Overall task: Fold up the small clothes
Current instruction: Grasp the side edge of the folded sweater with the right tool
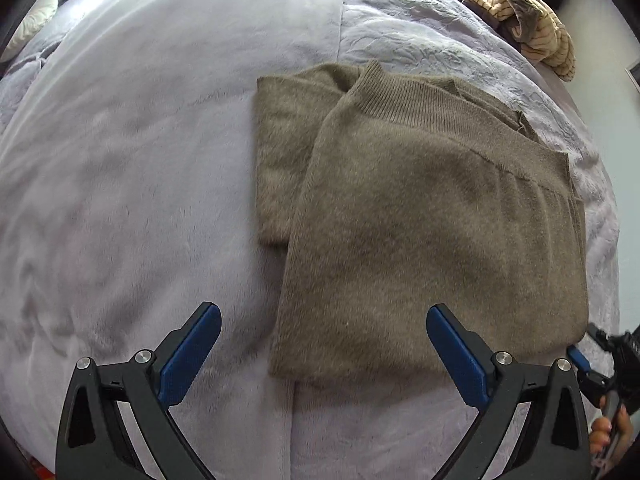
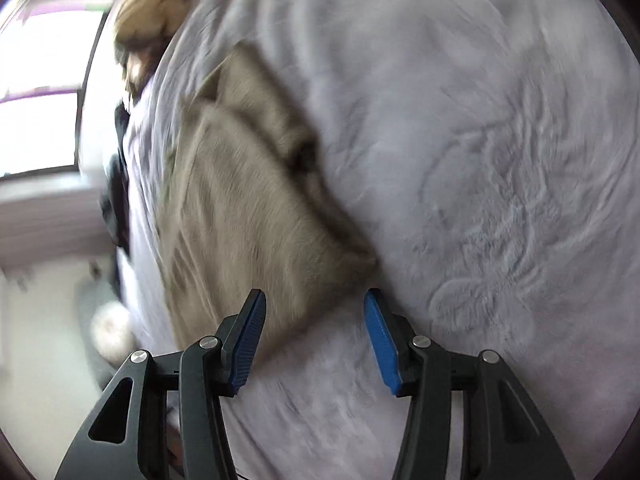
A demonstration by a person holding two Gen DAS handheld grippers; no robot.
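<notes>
A folded brown sweater (image 1: 420,216) lay flat on the lavender blanket (image 1: 140,160), ribbed collar on the far side; a heap of striped clothes (image 1: 520,12) sat beyond it at the bed's edge. My left gripper (image 1: 324,332) hovered over the sweater's near edge, fingers spread wide and empty; my right gripper (image 2: 315,320), also parted and holding nothing, hung just beside the sweater's corner in a blurred view.

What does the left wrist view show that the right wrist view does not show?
Only the left wrist view shows the sweater's ribbed collar sharply, and the person's hand at the lower right. Only the right wrist view shows a bright window; this view is blurred. Both show the brown sweater folded on the lilac blanket, the pile of clothes beyond it, and an open, empty claw.
</notes>
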